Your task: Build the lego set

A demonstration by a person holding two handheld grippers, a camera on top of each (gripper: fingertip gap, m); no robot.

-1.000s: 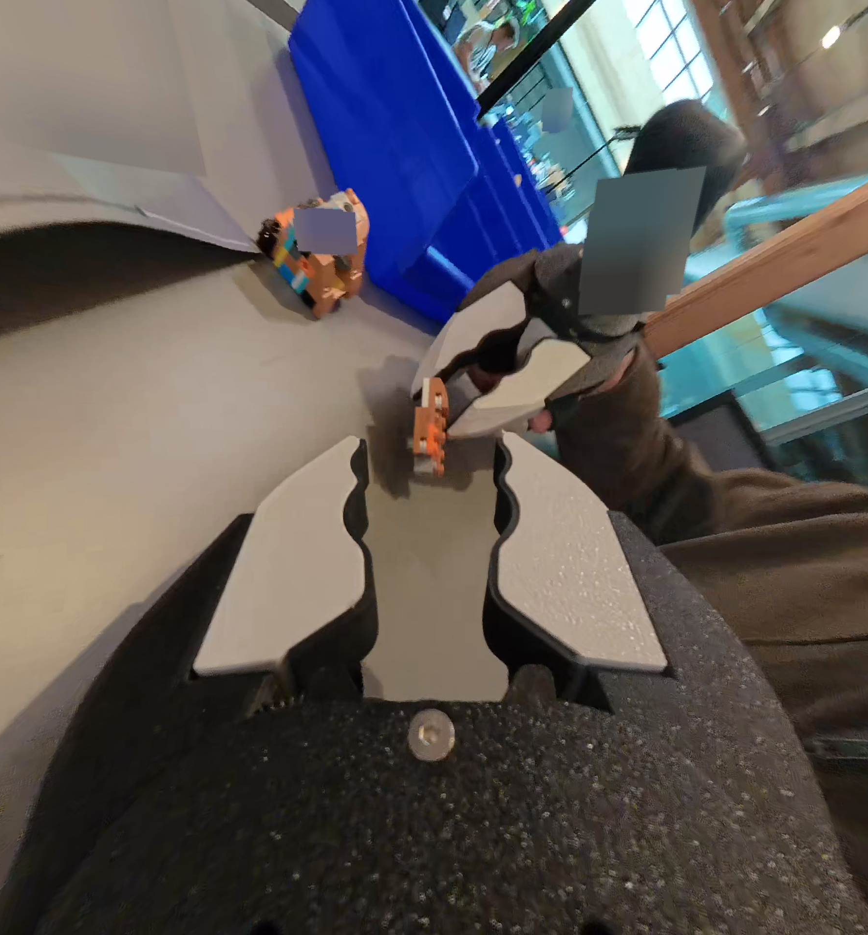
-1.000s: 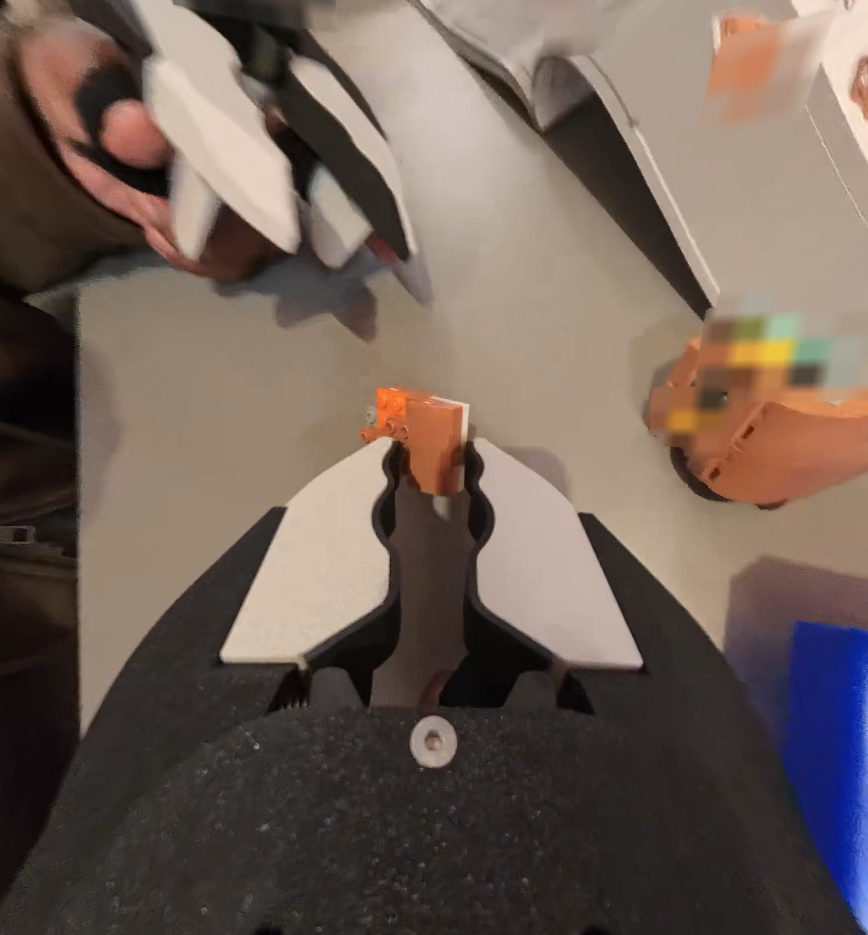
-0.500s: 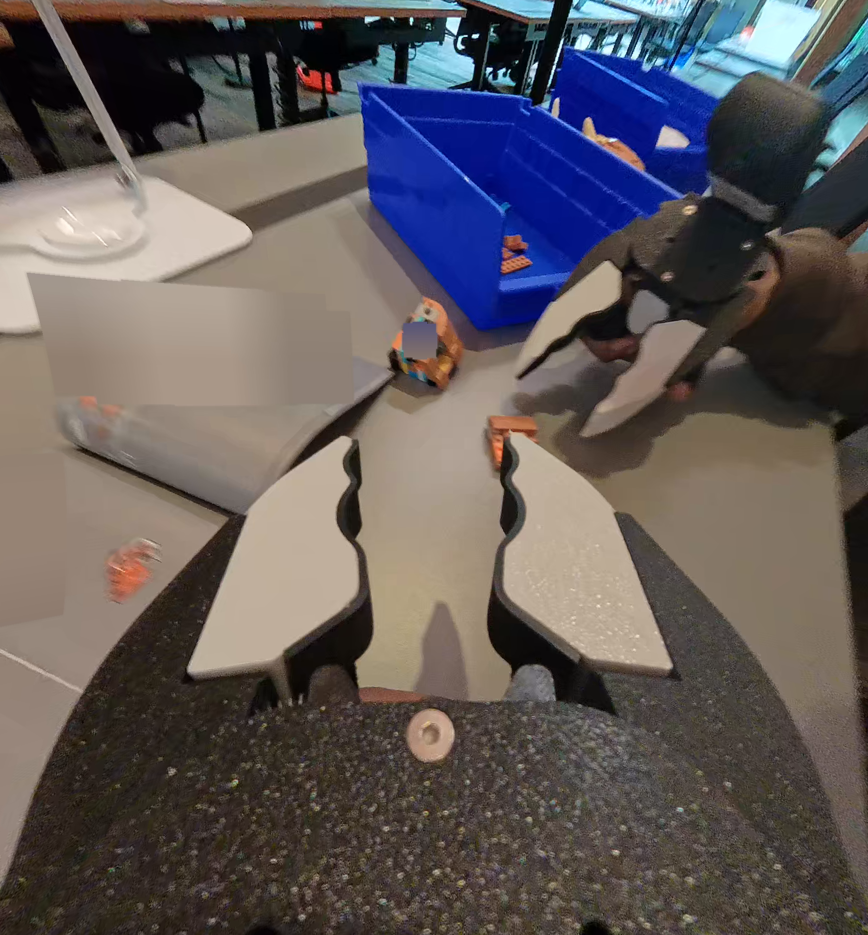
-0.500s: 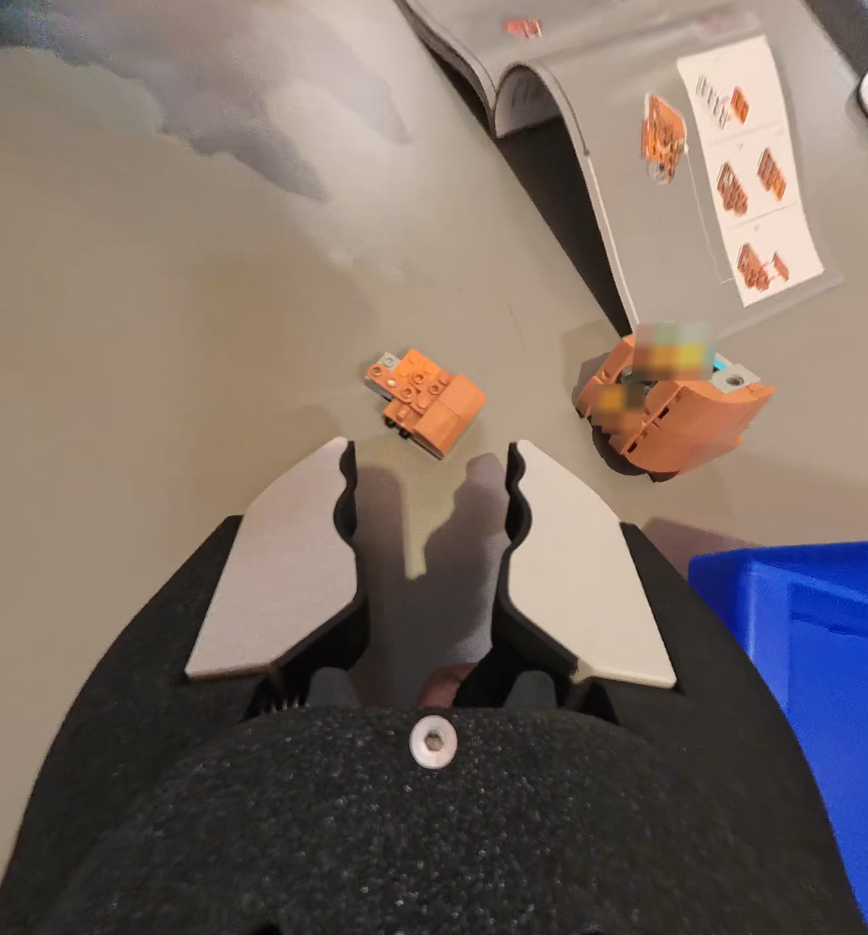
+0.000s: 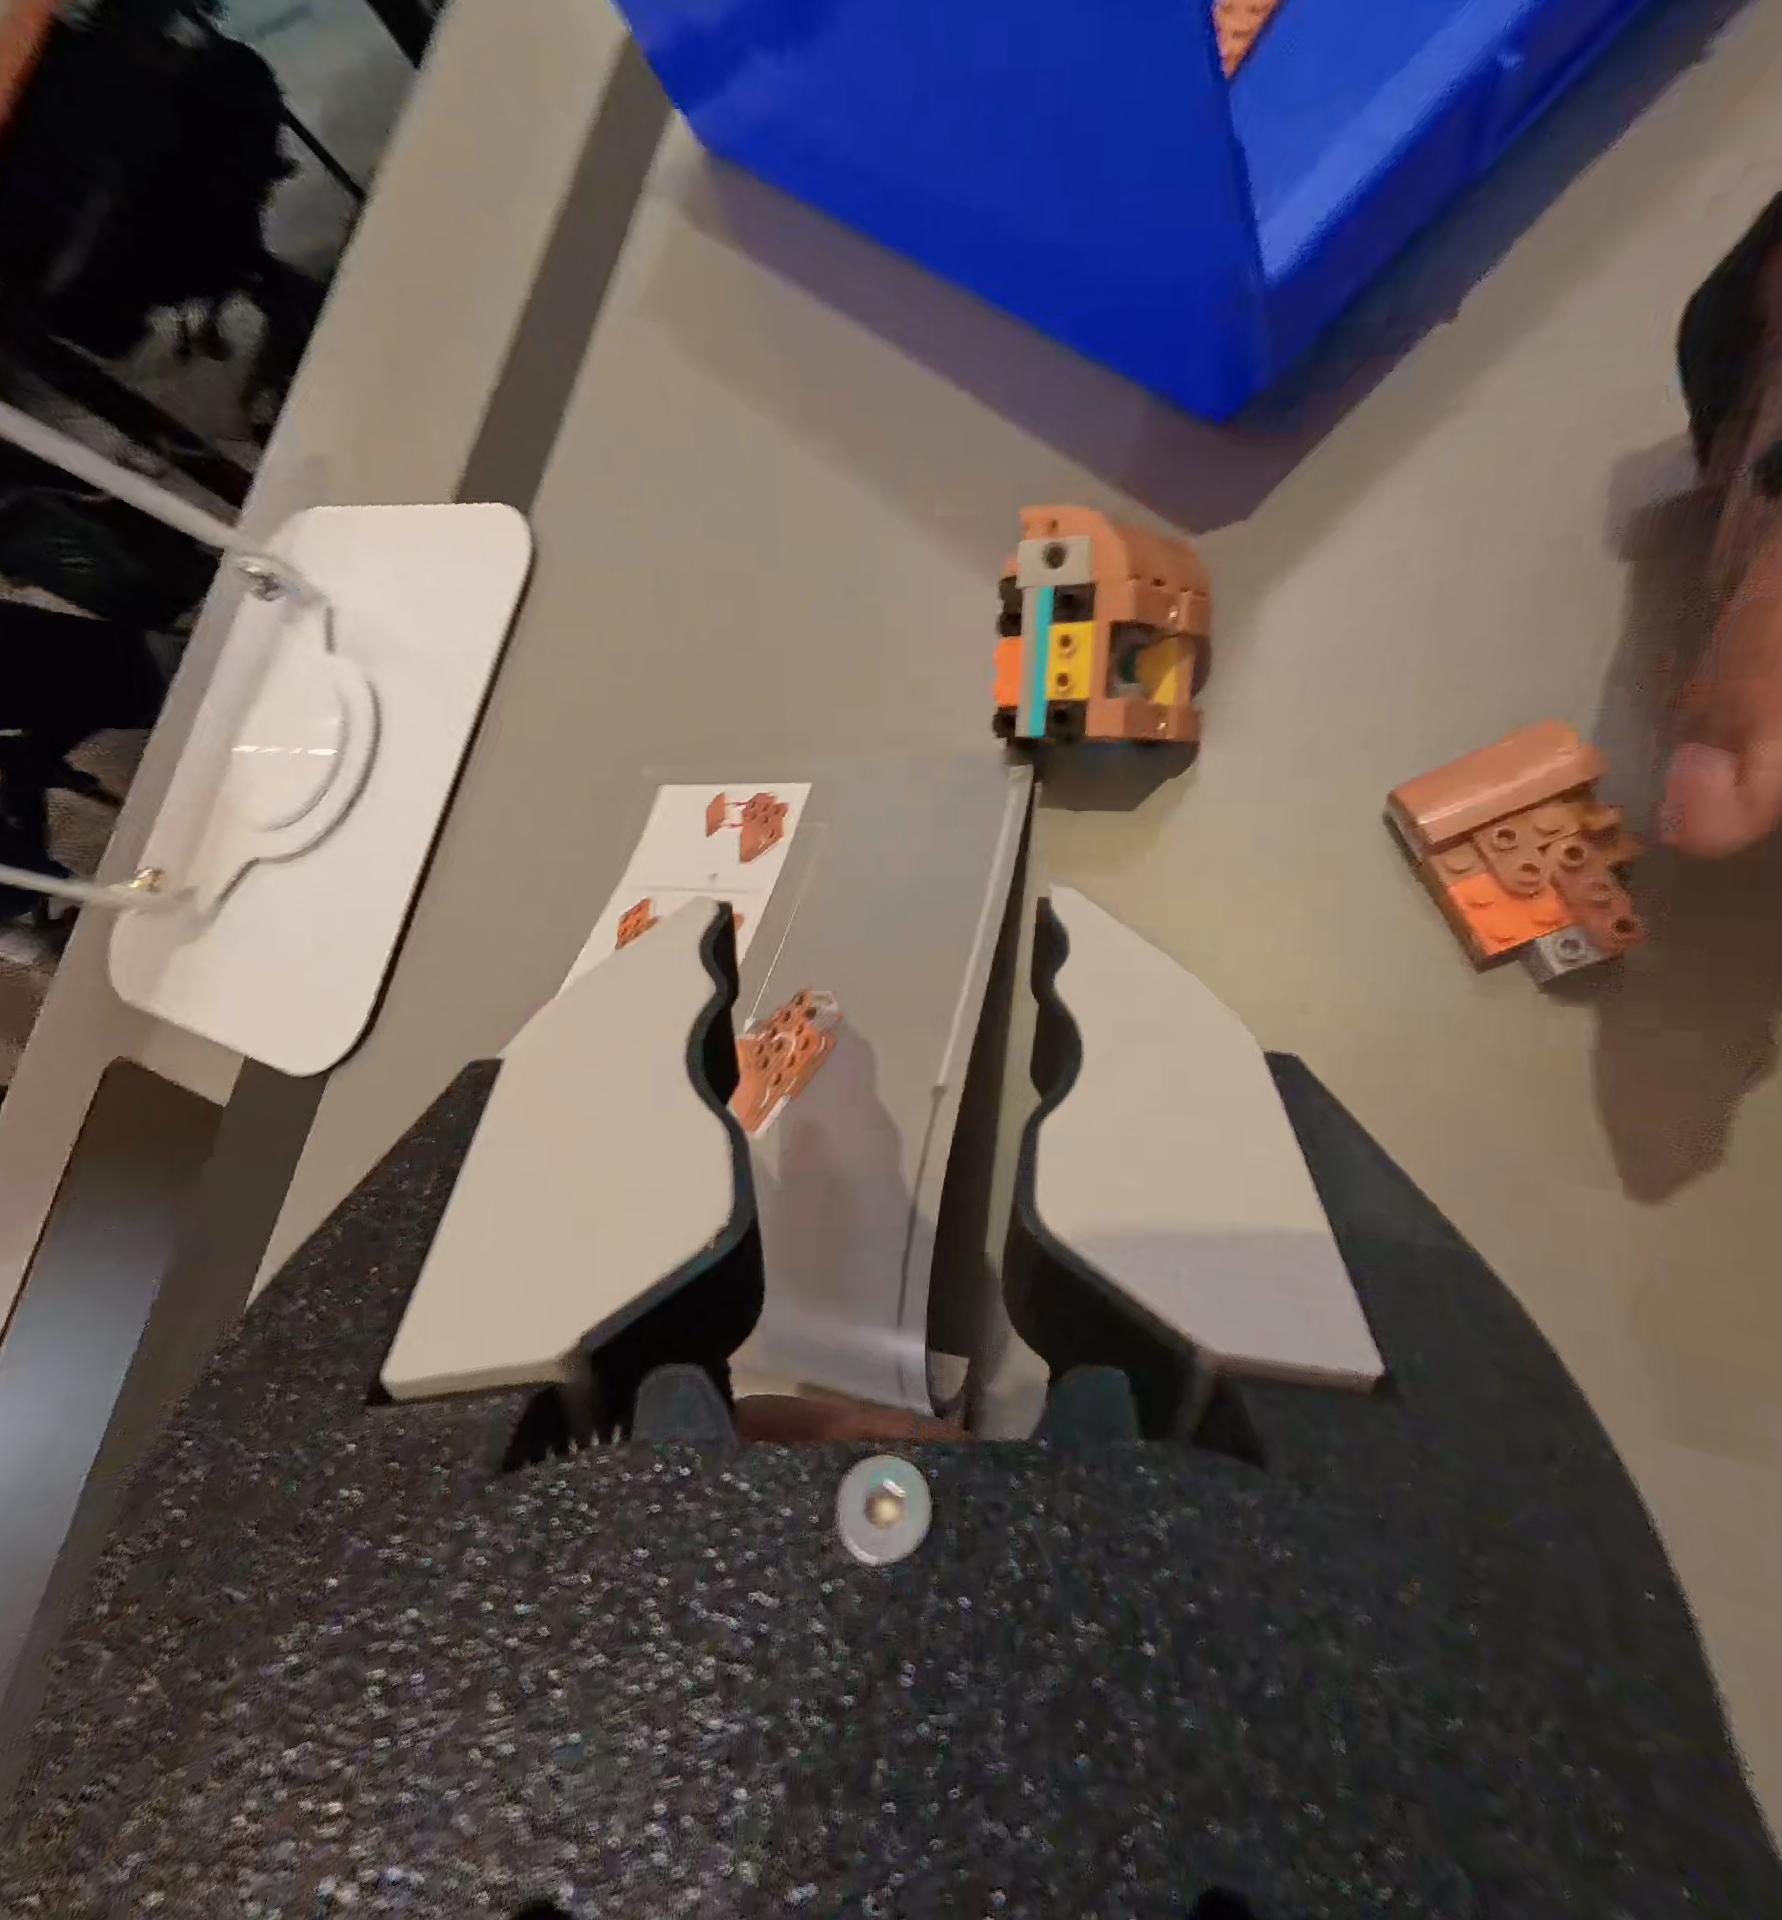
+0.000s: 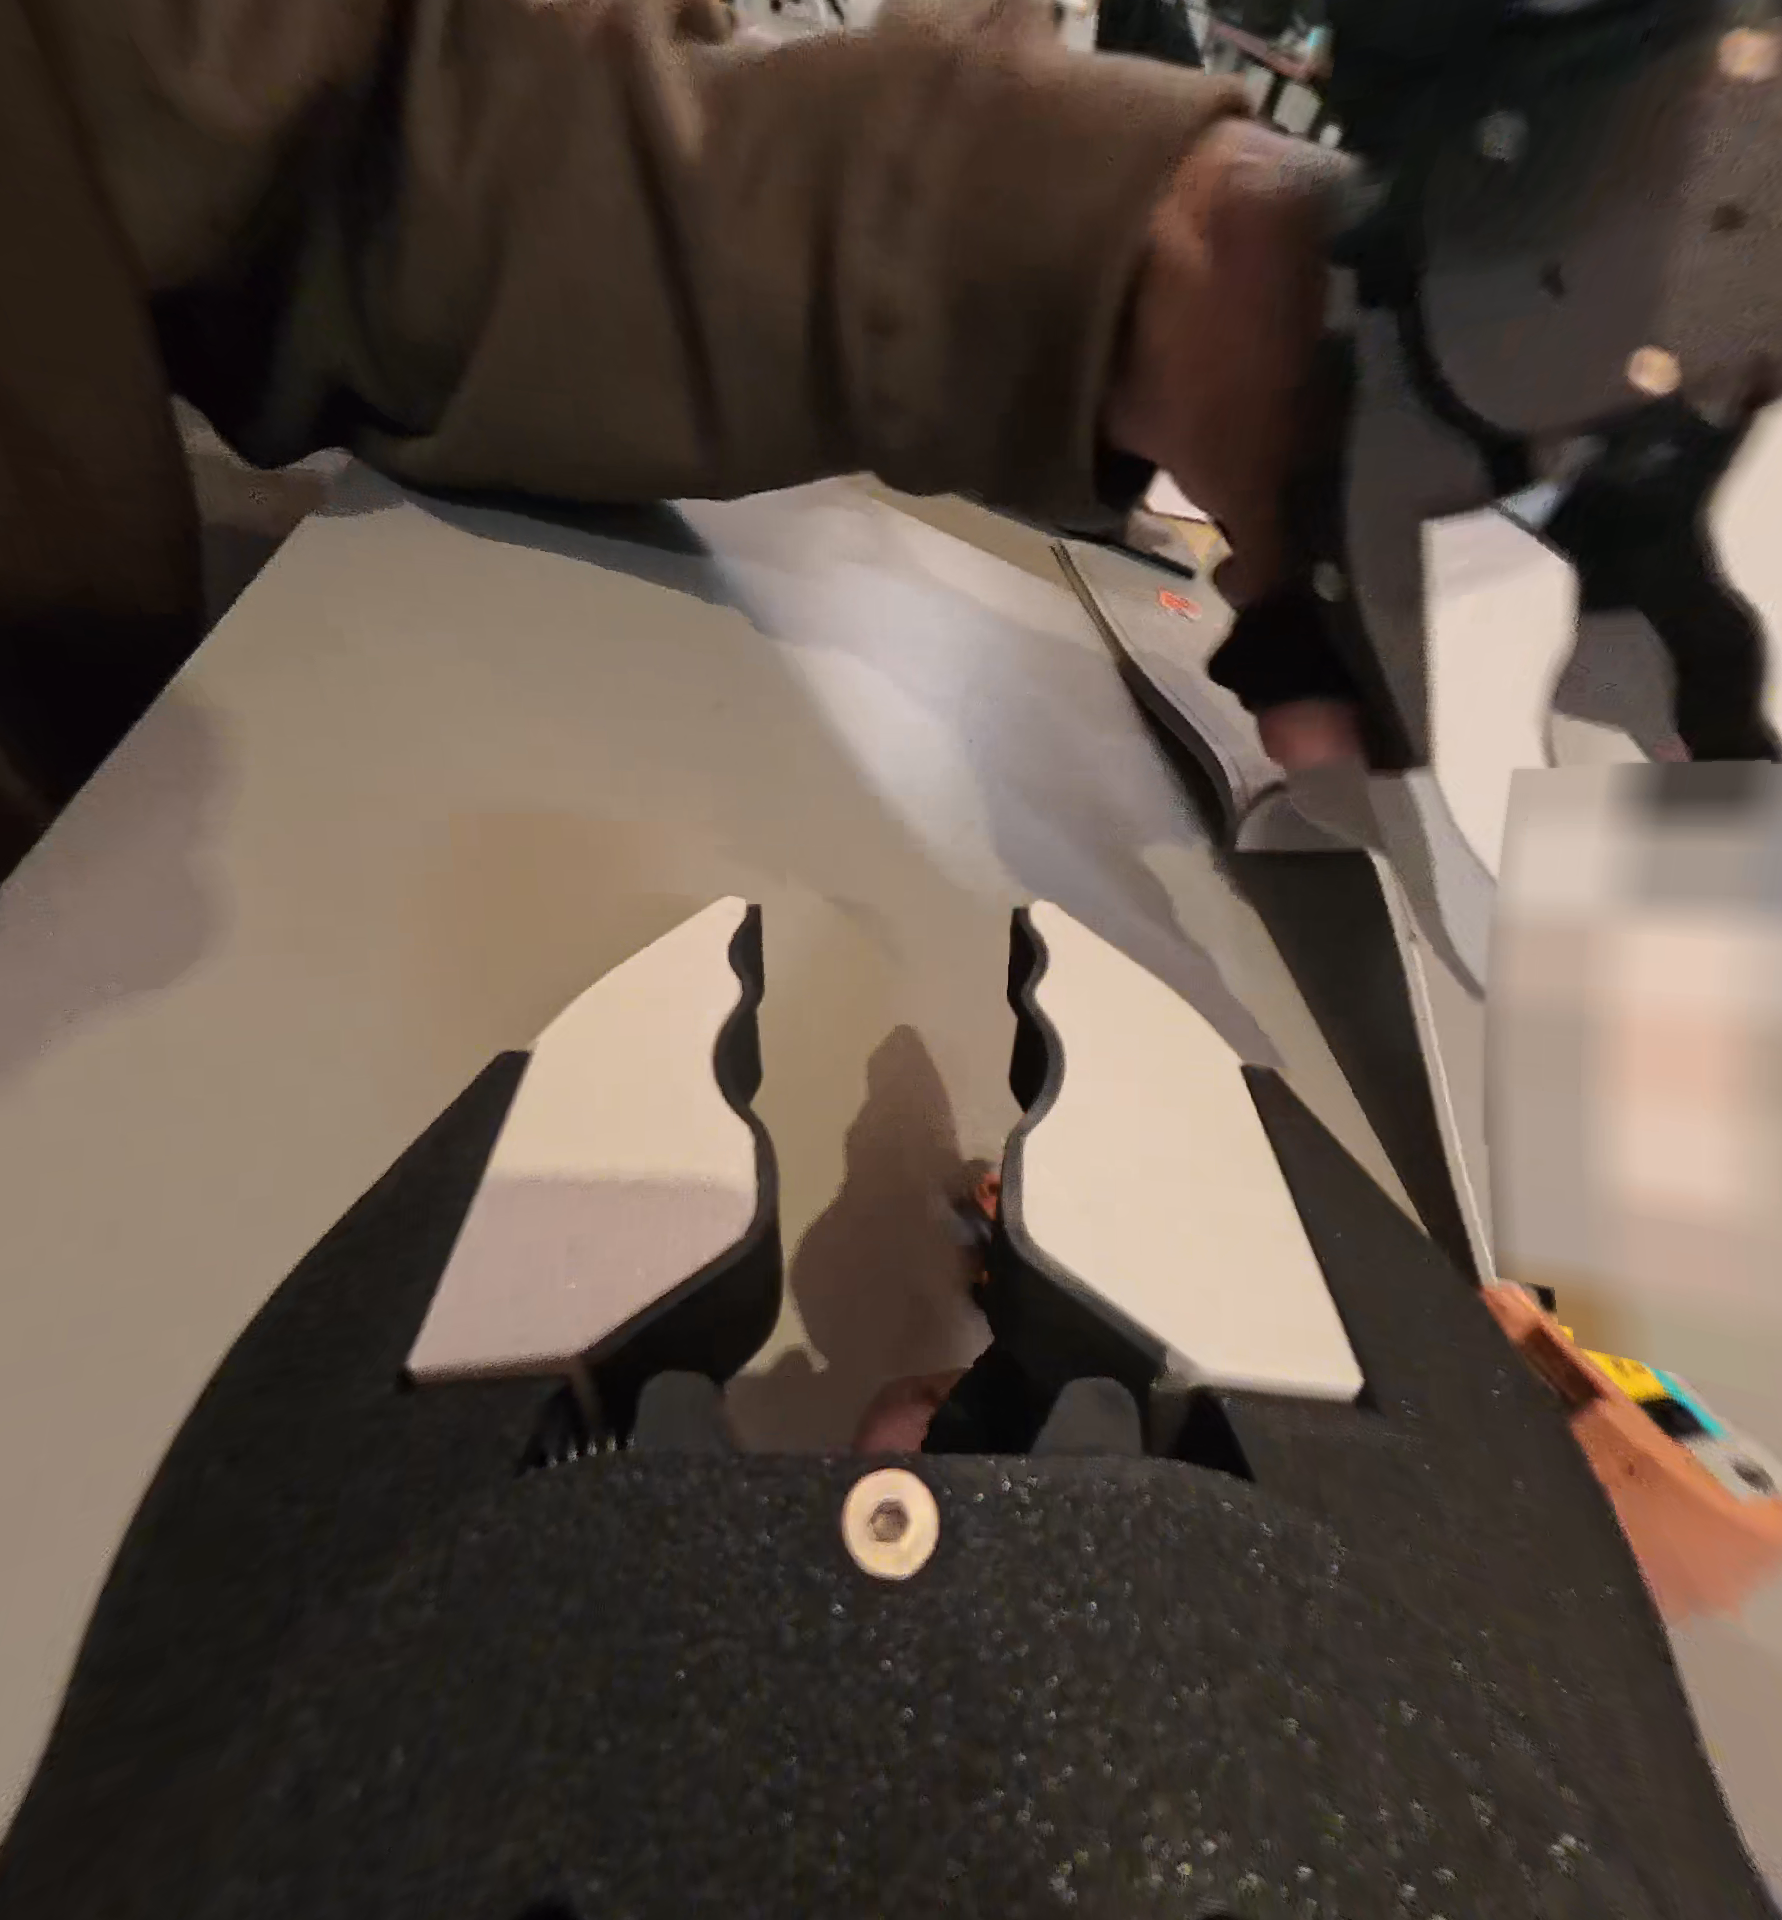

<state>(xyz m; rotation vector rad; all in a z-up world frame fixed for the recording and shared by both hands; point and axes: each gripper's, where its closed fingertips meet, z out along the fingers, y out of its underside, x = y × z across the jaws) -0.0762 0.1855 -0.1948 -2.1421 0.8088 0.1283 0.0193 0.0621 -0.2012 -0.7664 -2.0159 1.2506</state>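
1. The left gripper (image 5: 882, 920) hangs above a grey desk (image 5: 793, 540), its jaws apart and holding nothing.
2. Beneath those jaws lies an open instruction booklet (image 5: 866, 862), with small pictures of orange parts on its page.
3. Just past the booklet's far corner sits a partly built lego model (image 5: 1100, 639), orange-brown with black, yellow and teal pieces showing on its face.
4. Well to one side of the model, on bare desk, lies a small lego sub-assembly (image 5: 1515, 857) of brown and orange plates with one grey piece at its end.
5. A blurred hand (image 5: 1760, 686) is just beside that sub-assembly; I cannot tell whether it touches it.
6. A blue bin (image 5: 1074, 156) stands on the desk beyond the model.
7. Near the desk's edge rests a white base plate (image 5: 347, 769) with a clear stand fixed to it.
8. The right gripper (image 6: 885, 914) is low over the desk, its jaws also apart and empty.
9. A brown sleeve (image 6: 710, 270) reaches across the desk beyond it.
10. An orange edge of the model (image 6: 1676, 1475) shows blurred beside the right gripper.
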